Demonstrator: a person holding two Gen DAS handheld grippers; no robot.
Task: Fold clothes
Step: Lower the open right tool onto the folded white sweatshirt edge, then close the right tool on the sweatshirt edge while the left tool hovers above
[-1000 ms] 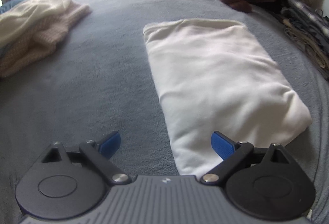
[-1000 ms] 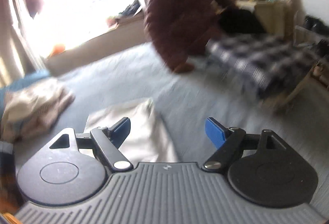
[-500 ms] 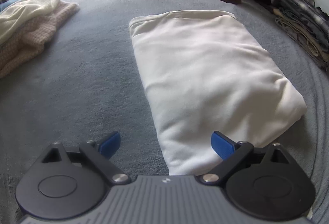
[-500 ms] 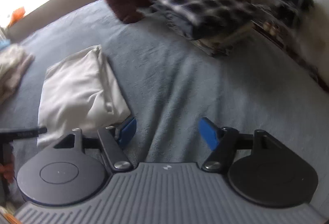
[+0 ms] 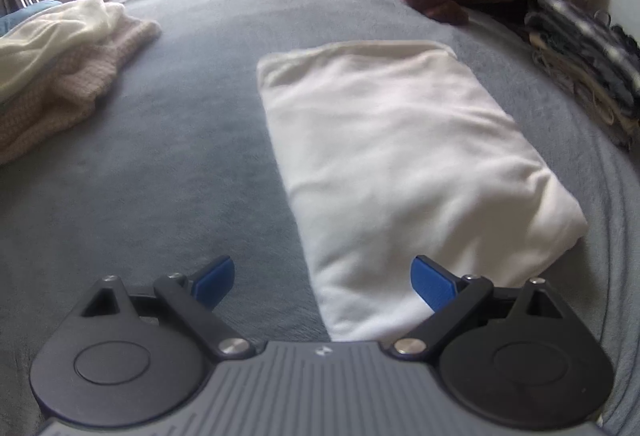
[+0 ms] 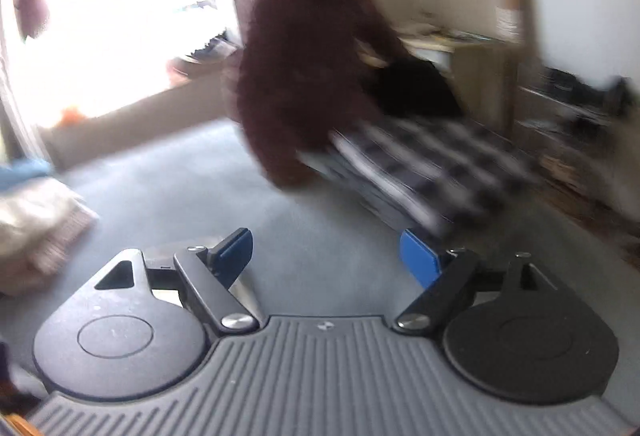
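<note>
Folded cream fleece garment lies long-axis straight ahead of L gripper, nearer than R gripper; both jaws apart, empty, R's just widened.

Daylight is supplied by a window ahead-left of the right gripper; it is blown out to pure white, no detail kept. The right wrist view is smeared by motion blur: the person in a maroon top and the plaid stack ahead are streaked. The left wrist view is sharper, evenly lit, with soft shadow under the folded white garment. Fisheye bending is seen at all edges; the blanket is curved.
</note>
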